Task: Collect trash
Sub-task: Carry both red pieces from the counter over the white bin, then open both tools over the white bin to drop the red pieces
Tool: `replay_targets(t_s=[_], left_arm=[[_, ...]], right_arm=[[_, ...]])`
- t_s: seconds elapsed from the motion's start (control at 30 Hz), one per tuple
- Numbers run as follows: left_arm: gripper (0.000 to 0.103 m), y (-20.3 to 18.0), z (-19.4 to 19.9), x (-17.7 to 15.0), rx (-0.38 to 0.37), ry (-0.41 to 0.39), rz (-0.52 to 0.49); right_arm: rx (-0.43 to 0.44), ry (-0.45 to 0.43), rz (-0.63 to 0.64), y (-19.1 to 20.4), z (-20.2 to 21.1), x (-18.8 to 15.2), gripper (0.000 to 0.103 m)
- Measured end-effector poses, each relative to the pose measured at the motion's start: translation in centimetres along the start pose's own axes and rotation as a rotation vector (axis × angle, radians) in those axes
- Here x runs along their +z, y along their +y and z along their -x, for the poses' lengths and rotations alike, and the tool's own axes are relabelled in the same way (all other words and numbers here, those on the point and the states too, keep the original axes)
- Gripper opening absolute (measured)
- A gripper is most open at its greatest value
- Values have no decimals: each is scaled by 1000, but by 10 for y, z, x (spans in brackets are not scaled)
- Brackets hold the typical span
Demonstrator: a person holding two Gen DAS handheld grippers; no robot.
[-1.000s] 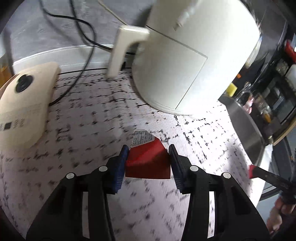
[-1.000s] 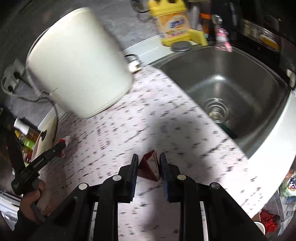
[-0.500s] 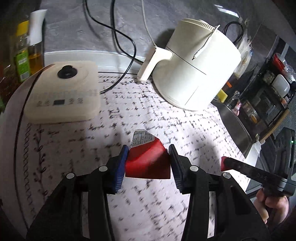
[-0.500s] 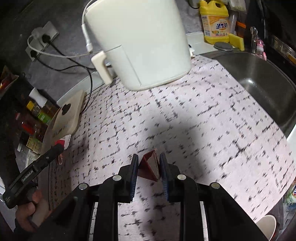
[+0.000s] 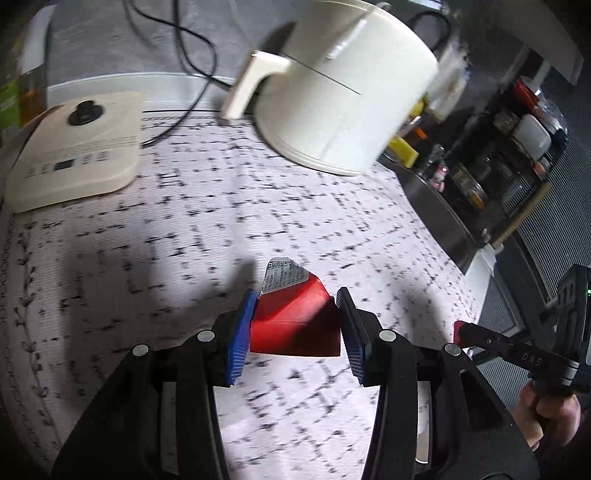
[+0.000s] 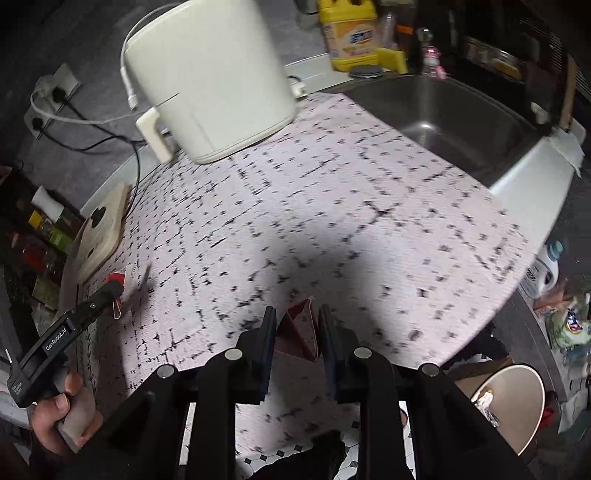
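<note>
Each hand-held gripper (image 5: 297, 328) (image 6: 297, 334) clamps a red wrapper (image 5: 293, 325) (image 6: 300, 332) between its pads

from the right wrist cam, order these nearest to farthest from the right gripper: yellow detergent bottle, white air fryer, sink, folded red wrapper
1. Folded red wrapper: pinched between the right gripper's pads.
2. Sink: off to the upper right, past the patterned mat.
3. White air fryer: upper left; too close to call with the sink.
4. Yellow detergent bottle: top, behind the sink.

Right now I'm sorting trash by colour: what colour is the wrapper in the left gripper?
Red wrapper, white printed label; clearest in the left wrist view.
</note>
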State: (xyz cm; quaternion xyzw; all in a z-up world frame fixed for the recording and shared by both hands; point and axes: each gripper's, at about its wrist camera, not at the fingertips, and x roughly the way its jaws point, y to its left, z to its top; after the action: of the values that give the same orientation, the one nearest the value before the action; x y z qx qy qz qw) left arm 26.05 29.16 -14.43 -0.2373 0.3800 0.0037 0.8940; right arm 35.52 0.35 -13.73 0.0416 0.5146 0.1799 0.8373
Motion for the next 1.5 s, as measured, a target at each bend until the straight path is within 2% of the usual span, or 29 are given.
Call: replay_targets(t_s=[0.13, 0.27, 0.53, 0.7, 0.93, 1.17, 1.4, 1.47, 1.5], left_arm=[[44, -41, -11, -3, -35, 4, -42], [44, -88, -22, -15, -63, 18, -89], [44, -203, -40, -72, -115, 73, -142], [44, -261, -42, -112, -128, 117, -203], [45, -317, -55, -162, -125, 192, -247], [45, -364, -72, -207, -154, 276, -294], [49, -397, -84, -235, -187, 338, -341], [54, -405, -88, -242, -196, 362, -345], [64, -408, -90, -244, -201, 379, -346]], right_arm=[[-24, -39, -34, -32, 25, -4, 24], [-50, -63, -89, -83, 49, -17, 24], [-82, -87, -207, -204, 97, -59, 25], [-70, -92, -285, -272, 117, -89, 43], [-74, -87, -374, -347, 139, -138, 46], [-93, -105, -417, -394, 167, -171, 47], [-110, -120, -459, -424, 186, -197, 47], [-112, -124, -466, -429, 189, -202, 47], [-113, -125, -470, -432, 191, -204, 47]])
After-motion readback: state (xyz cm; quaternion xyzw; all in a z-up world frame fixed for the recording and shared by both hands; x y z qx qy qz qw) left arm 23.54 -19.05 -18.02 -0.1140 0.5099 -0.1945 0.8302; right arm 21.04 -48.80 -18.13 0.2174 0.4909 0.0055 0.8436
